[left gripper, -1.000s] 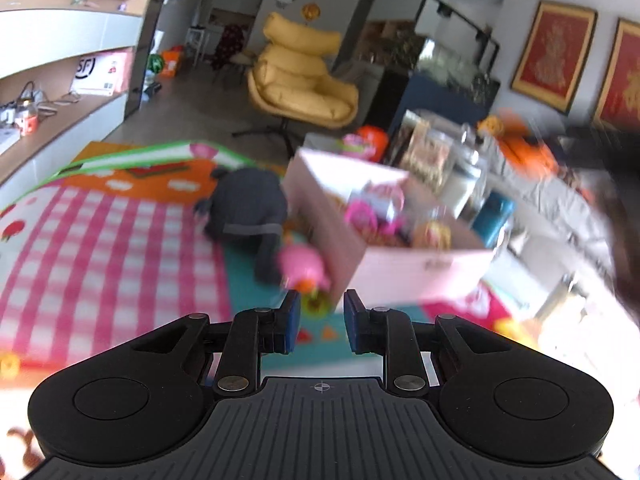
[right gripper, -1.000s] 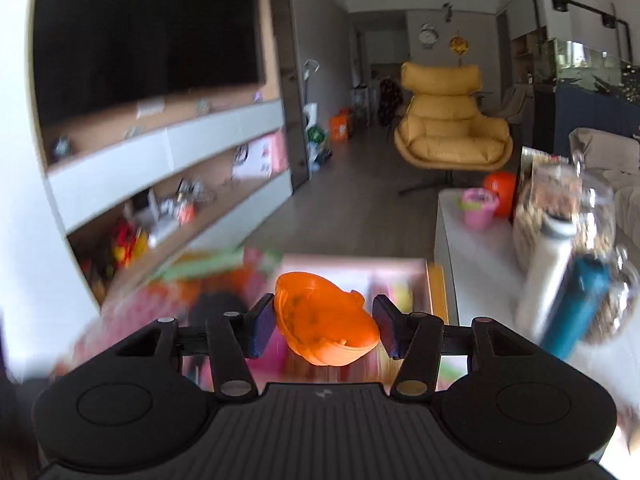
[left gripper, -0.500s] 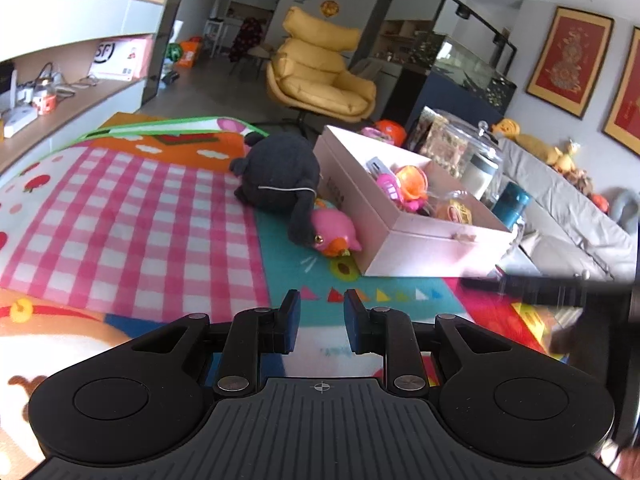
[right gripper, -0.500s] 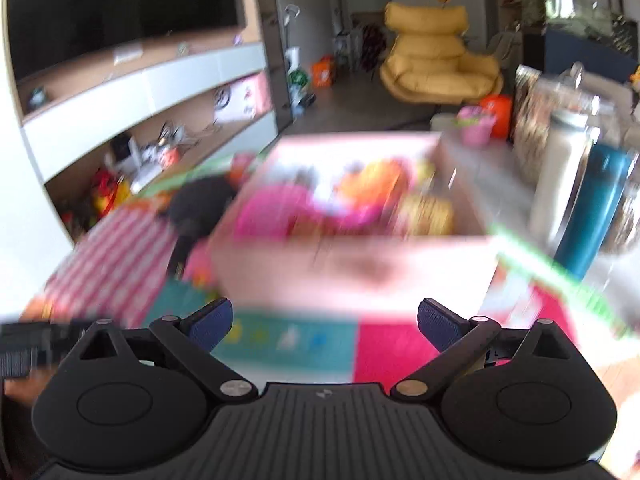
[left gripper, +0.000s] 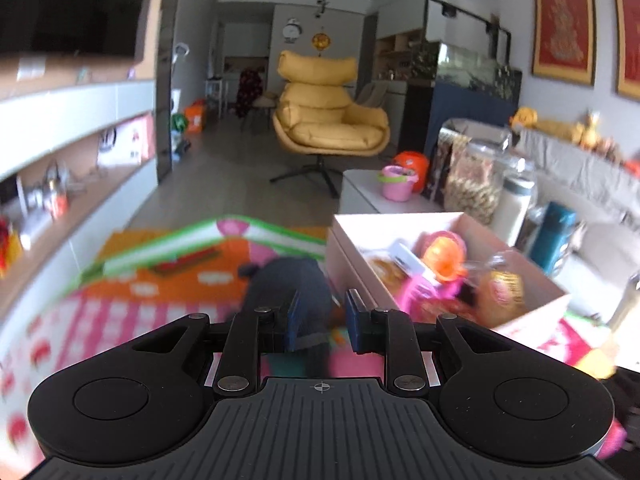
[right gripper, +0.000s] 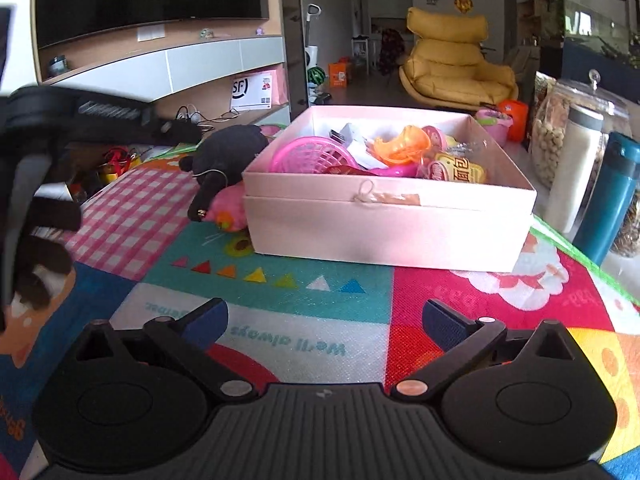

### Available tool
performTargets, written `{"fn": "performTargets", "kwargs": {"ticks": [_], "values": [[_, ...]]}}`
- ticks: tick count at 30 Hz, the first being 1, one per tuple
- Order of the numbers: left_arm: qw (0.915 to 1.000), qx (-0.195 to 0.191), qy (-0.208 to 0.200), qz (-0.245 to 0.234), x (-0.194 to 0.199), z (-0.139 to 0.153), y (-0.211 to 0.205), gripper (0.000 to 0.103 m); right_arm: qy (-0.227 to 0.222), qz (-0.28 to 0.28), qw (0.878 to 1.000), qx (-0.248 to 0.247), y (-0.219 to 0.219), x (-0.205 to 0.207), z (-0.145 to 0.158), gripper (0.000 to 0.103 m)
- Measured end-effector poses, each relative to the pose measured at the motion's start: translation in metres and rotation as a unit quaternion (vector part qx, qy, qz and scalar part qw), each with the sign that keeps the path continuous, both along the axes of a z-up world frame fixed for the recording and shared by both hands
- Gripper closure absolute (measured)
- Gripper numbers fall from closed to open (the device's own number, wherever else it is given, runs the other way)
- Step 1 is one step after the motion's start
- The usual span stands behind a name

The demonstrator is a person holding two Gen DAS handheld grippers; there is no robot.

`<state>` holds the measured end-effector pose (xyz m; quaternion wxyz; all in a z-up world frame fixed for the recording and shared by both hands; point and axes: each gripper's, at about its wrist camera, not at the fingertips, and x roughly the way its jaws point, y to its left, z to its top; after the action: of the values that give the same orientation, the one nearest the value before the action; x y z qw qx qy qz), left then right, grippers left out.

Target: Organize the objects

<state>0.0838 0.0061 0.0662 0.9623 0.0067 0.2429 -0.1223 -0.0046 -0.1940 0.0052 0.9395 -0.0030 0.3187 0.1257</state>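
Observation:
A pink box (right gripper: pixel 384 224) stands on the play mat (right gripper: pixel 280 288), holding an orange toy (right gripper: pixel 400 144), a pink basket (right gripper: pixel 308 156) and snack packets. A black plush (right gripper: pixel 228 148) and a pink plush (right gripper: pixel 228 208) lie against its left side. My right gripper (right gripper: pixel 324 316) hovers low over the mat in front of the box; its jaws are opening wide with nothing between them. My left gripper (left gripper: pixel 322 312) points at the black plush (left gripper: pixel 288 280) beside the box (left gripper: pixel 348 256). Its jaws stand narrowly apart and hold nothing. The orange toy (left gripper: pixel 444 256) lies in the box.
Glass jars, a white bottle (right gripper: pixel 572 168) and a teal bottle (right gripper: pixel 608 196) stand on a low table right of the box. A yellow armchair (right gripper: pixel 452 64) sits behind it. Wall shelves run along the left. A person's hand (right gripper: pixel 40 240) shows at the left edge.
The right gripper let go of the orange toy, which now lies in the box, then sank toward the mat with its jaws spread wide. The left gripper swung closer to the black plush.

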Motion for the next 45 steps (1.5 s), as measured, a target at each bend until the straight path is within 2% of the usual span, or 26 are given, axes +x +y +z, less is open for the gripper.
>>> {"fn": "performTargets", "kwargs": {"ticks": [2,4,5,7,9,11,18,20,23,28,32,34,36,39,41,42,45], "values": [[0.9992,0.038,0.012,-0.006,0.021,-0.002,-0.004,0.074,0.002,0.002,1.0,0.001,0.0,0.001,0.0,0.0],[0.9972,0.062,0.042,-0.001,0.043,-0.008,-0.005,0.074,0.003,0.005,1.0,0.0,0.001,0.001,0.0,0.0],[0.996,0.07,0.055,-0.002,0.052,-0.012,-0.005,0.071,0.004,0.006,1.0,0.0,0.001,0.001,-0.001,0.0],[0.9961,0.073,0.042,-0.027,0.06,-0.016,-0.004,0.071,0.005,0.008,1.0,0.001,0.001,0.001,-0.001,0.0],[0.9949,0.076,0.047,-0.047,0.069,-0.014,-0.003,0.07,0.008,0.011,1.0,0.0,0.002,0.001,-0.001,0.0],[0.9947,0.068,0.056,-0.052,0.077,-0.012,-0.001,0.068,0.013,0.015,1.0,0.0,0.002,0.003,-0.002,0.0],[0.9963,-0.024,0.082,0.007,0.107,-0.012,0.018,0.063,0.018,0.016,1.0,0.0,0.002,0.004,-0.003,0.0],[0.9963,-0.023,0.082,0.005,0.109,-0.012,0.016,0.062,0.02,0.016,1.0,0.0,0.002,0.004,-0.003,0.0],[0.9959,0.0,0.09,-0.01,0.113,-0.01,0.013,0.061,0.023,0.017,1.0,0.001,0.002,0.005,-0.004,0.0],[0.9899,0.0,0.14,-0.025,0.107,-0.006,0.022,0.058,0.025,0.016,1.0,0.002,0.0,0.006,-0.003,0.0],[0.9905,0.006,0.132,-0.038,0.093,-0.01,0.02,0.057,0.028,0.017,0.999,-0.001,0.001,0.006,-0.004,0.0],[0.9898,-0.007,0.138,-0.036,0.092,-0.011,0.02,0.053,0.029,0.018,0.999,-0.003,0.002,0.007,-0.004,0.0],[0.9875,-0.016,0.154,-0.028,0.097,-0.011,0.02,0.04,0.03,0.017,0.999,-0.002,0.002,0.007,-0.004,0.0],[0.9832,-0.04,0.176,-0.029,0.103,-0.013,0.028,0.028,0.032,0.017,0.999,-0.001,0.001,0.008,-0.005,0.0],[0.9802,-0.058,0.189,-0.01,0.109,-0.017,0.038,0.028,0.032,0.018,0.999,-0.001,0.001,0.008,-0.005,0.0],[0.9783,-0.053,0.2,0.006,0.113,-0.022,0.042,0.025,0.032,0.018,0.999,-0.001,0.001,0.008,-0.005,0.0],[0.9683,-0.074,0.238,-0.004,0.123,-0.042,0.045,0.019,0.033,0.019,0.999,-0.002,0.002,0.008,-0.005,0.0]]}}
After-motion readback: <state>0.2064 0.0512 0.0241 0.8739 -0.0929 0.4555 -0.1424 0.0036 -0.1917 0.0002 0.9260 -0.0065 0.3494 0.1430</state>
